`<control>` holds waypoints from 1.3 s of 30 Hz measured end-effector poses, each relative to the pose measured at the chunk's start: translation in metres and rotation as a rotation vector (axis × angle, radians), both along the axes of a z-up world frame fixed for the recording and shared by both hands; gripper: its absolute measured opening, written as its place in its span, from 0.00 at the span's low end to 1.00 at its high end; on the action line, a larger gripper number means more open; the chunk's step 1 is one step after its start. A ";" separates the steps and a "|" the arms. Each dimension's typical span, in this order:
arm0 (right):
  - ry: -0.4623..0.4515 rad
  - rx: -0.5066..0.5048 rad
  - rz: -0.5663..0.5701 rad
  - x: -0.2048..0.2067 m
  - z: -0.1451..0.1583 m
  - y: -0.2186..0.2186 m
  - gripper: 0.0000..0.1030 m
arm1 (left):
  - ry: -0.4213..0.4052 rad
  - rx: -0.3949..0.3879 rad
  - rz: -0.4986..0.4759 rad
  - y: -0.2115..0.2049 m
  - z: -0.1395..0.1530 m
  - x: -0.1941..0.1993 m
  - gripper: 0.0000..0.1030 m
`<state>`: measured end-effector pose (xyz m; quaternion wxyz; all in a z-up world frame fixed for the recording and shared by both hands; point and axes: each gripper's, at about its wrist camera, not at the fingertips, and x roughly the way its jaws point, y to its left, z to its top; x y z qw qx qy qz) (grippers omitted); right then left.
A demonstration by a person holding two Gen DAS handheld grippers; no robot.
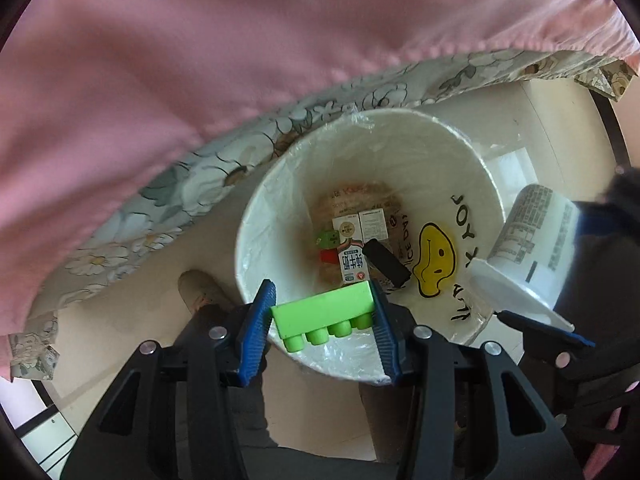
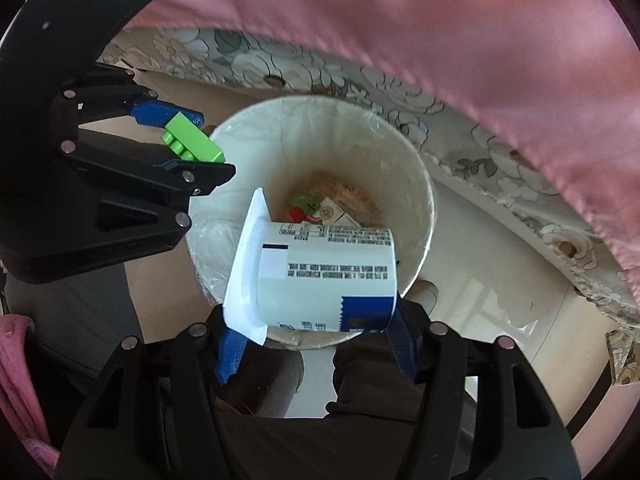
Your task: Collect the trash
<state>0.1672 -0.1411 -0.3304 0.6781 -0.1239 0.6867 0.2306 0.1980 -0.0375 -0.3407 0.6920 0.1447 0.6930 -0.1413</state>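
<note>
My left gripper (image 1: 324, 320) clamps a green toy brick (image 1: 326, 314) between its blue pads, studs toward the camera, held over the near rim of the white bin (image 1: 256, 216). My right gripper (image 2: 316, 340) grips a white yogurt cup (image 2: 320, 280) on its side, flange to the left, also above the bin's rim. Down in the lined bin I see a small milk carton (image 1: 353, 265), a black bar (image 1: 386, 263), green and red bits, and a smiley face printed on the liner. A pink sheet (image 1: 200, 60) and floral bedding (image 1: 180, 184) hang close behind the bin, above the beige floor (image 1: 140, 300).
</note>
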 end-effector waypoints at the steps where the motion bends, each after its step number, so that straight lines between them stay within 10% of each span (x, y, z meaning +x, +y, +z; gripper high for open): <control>1: 0.014 -0.003 -0.003 0.000 -0.008 0.000 0.59 | 0.014 -0.003 0.006 -0.001 -0.007 0.001 0.48; 21: 0.193 -0.062 -0.094 0.015 -0.113 0.014 0.60 | 0.200 -0.038 0.168 0.003 -0.097 0.013 0.54; 25: 0.197 -0.075 -0.118 0.018 -0.121 0.013 0.67 | 0.208 -0.033 0.210 0.006 -0.103 0.015 0.77; 39: 0.172 -0.073 -0.118 0.019 -0.112 0.009 0.67 | 0.198 -0.025 0.195 0.005 -0.097 0.017 0.77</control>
